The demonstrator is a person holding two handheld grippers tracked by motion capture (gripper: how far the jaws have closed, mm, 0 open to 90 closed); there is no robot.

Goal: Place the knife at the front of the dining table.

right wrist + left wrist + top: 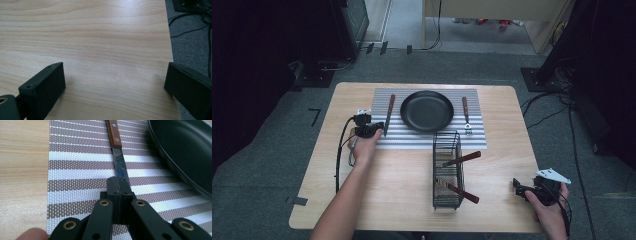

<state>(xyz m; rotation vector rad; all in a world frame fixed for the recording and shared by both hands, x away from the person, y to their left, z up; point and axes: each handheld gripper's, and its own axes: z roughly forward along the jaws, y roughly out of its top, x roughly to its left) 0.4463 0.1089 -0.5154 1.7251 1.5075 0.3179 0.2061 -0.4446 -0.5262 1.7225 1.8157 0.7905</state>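
The knife (119, 162) lies flat on the striped placemat (75, 170), to the left of the black pan (185, 152), its wooden handle pointing away from the person and its dark blade running back toward them. The left gripper (119, 185) has its jaws closed on the near end of that blade — in the left gripper view the two black pads meet with the metal pinched between them. In the high view the same left gripper (371, 129) sits at the mat's left edge, just beside the pan's rim. The grip looks risky: a thin, smooth blade held only at its tip, with the heavier handle far out, could pivot or slip once lifted, and a swing to the side would knock it against the pan. A sudden release could also leave the knife askew on the mat. Further out, a fork (466, 117) lies on the mat to the pan's right, and a wire basket (447, 170) holding two more wooden-handled utensils stands on the surface (402, 185) nearer the person. The right gripper (532, 191) rests at the near right corner — its jaws spread wide over bare wood, holding nothing.
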